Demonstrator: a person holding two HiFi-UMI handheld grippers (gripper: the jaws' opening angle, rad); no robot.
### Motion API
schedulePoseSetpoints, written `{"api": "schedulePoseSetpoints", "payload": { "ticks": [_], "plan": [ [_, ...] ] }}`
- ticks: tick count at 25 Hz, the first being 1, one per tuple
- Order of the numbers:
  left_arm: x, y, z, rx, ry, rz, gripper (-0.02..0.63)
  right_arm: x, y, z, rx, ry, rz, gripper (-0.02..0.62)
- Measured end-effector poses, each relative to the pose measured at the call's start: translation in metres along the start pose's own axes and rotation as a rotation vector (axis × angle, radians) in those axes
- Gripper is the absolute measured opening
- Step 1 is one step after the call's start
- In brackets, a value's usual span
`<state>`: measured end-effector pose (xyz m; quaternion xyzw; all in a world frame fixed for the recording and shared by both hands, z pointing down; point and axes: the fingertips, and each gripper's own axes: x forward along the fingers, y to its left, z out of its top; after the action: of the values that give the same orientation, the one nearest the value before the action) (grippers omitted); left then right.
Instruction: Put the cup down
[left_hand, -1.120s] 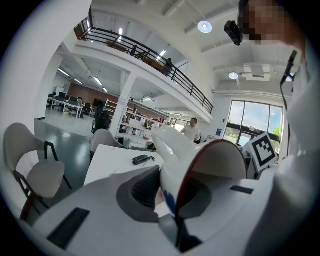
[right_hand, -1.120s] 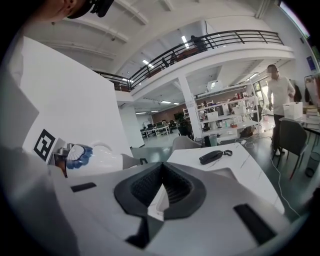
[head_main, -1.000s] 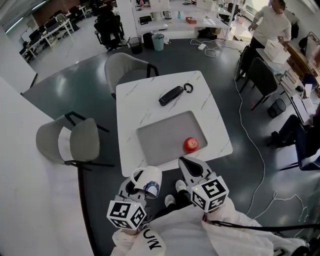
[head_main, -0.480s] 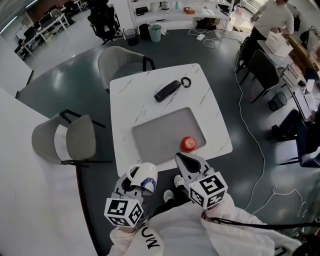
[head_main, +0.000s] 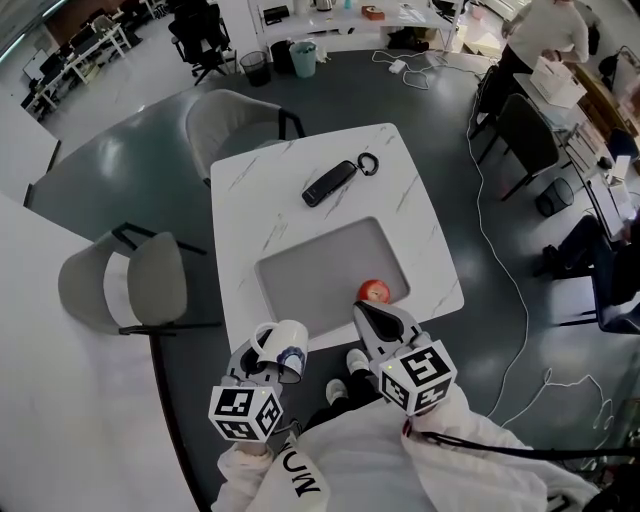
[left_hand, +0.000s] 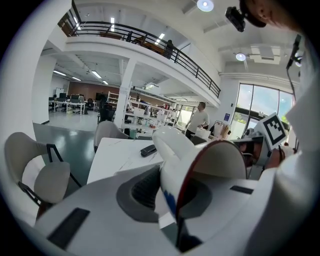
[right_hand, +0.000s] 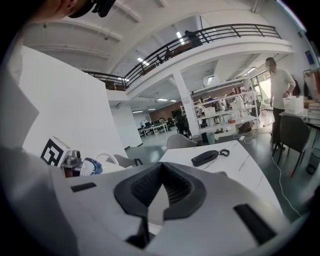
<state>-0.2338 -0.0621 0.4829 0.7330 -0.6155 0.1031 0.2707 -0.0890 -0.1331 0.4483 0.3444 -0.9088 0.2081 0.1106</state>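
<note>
Cup (head_main: 283, 347), clamped in left gripper's (head_main: 258, 366) jaws, neared table (head_main: 262, 205).

Red apple (head_main: 374, 291) on grey mat (head_main: 310, 280), black device (head_main: 329, 183)

On the table (head_main: 245, 195), my right gripper (head_main: 379, 318) half hides the red fruit (head_main: 374, 290) at the near edge. I can't identify the dark object (head_main: 329, 183) farther back.

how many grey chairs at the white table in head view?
2: one grey chair at the table's far-left corner, a second grey chair off its left side. The table's near side is partly hidden.
</note>
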Motion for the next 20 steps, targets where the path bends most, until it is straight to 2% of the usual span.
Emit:
{"api": "schedulePoseSetpoints", "payload": {
  "ticks": [6, 13, 20],
  "plan": [
    [0.024, 0.005, 0.001, -0.001, 0.032, 0.002, 0.035, 0.012, -0.015, 0.005, 0.006, 0.007, -0.002, 0.005],
    [0.05, 0.012, -0.003, -0.047, 0.065, -0.001, 0.035, 0.022, -0.034, 0.009, 0.021, 0.014, -0.012, 0.005],
    [0.074, 0.016, -0.008, -0.039, 0.114, 0.007, 0.035, 0.029, -0.052, 0.008, 0.045, 0.024, -0.025, 0.005]
  ]
}}
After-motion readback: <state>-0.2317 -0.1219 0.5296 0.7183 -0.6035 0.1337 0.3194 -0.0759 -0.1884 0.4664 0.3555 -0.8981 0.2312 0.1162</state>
